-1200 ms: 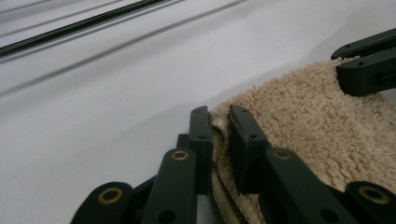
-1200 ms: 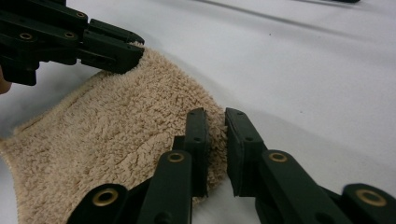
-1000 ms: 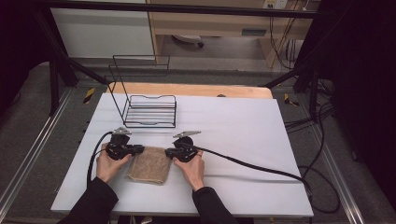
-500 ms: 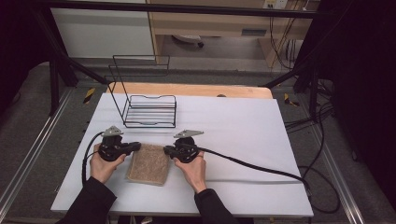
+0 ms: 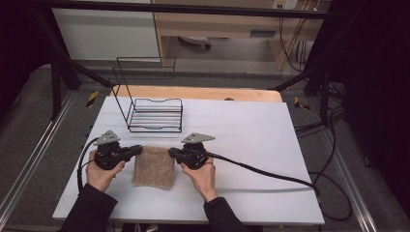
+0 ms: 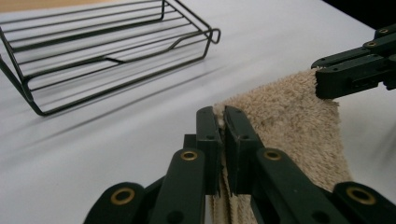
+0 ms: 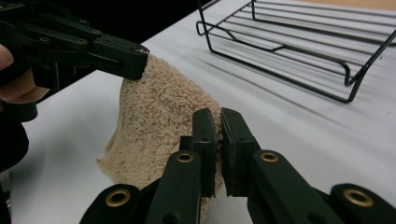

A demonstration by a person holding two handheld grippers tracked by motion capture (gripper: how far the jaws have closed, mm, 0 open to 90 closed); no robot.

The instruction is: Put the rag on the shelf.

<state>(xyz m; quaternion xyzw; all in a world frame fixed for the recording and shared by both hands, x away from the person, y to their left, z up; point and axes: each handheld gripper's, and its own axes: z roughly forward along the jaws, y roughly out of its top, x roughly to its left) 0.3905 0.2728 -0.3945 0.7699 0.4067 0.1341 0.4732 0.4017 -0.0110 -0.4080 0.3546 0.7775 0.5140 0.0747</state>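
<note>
On the white table [image 5: 251, 125], both jaws pinch the towel's [image 5: 154, 166] far corners.

Wire rack [image 5: 154, 113] stands at 12 o'clock from the towel [image 5: 154, 166], a bare strip of white table [image 5: 251, 130] between them. From 1 to 5 o'clock the table is open; only the right gripper's cable [image 5: 261, 170] crosses it toward 4 o'clock.

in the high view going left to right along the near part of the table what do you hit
left hand → left gripper, shut on the towel's left corner → beige towel → right gripper, shut on its right corner → right hand → black cable trailing to the table's right edge
</note>
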